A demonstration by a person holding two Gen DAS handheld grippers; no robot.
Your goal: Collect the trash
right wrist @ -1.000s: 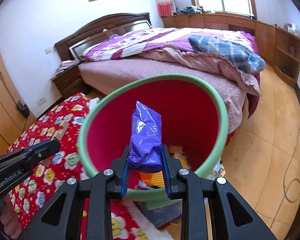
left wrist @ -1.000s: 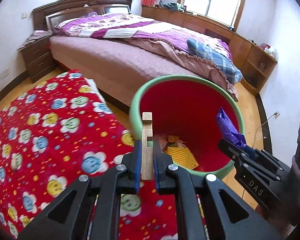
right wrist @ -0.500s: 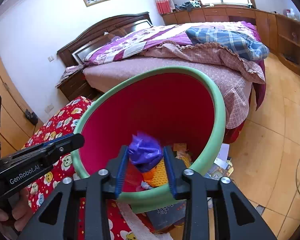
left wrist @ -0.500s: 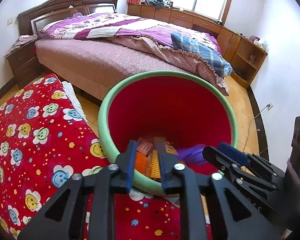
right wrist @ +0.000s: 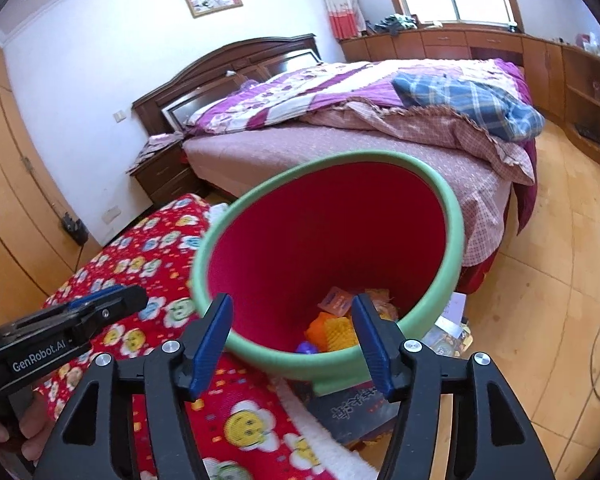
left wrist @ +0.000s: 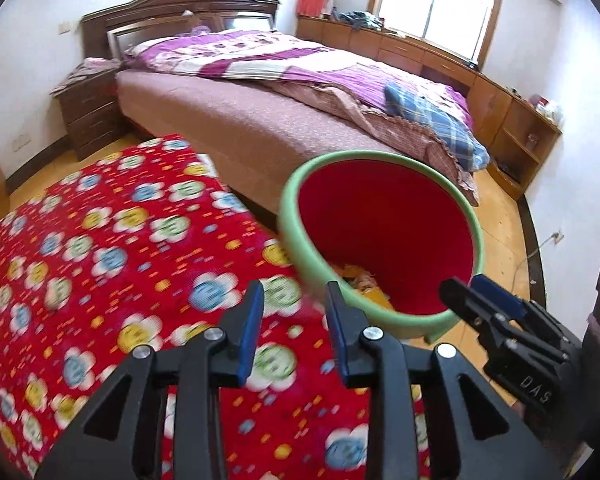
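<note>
Hovering beside the bin: left gripper, jaws parted, nothing between the blue pads; jaws just opened further. Positioned over the red flower-print blanket, just short of the bin's green rim.

Hovering at the near rim of the same bin: right gripper, jaws spread wider than the left pair, nothing gripped; jaws just opened further as well. Near rim of the bin visible through the gap between the pads.

Bin details: red inner wall, green rim, tilted toward both cameras, standing at the edge of the blanket, with the bed behind.

Trash location: inside the bin, at the bottom. Purple wrapper lying against the near wall, beside an orange and yellow ribbed piece. Small orange packet farther back. In the left wrist view, only a few orange and yellow scraps visible over the rim.

Outside the bin: dark book or box with pale lettering on the floor under the bin's near edge. Blanket surface within view free of loose items. Left gripper also seen from the right wrist view at lower left, held by a hand.
</note>
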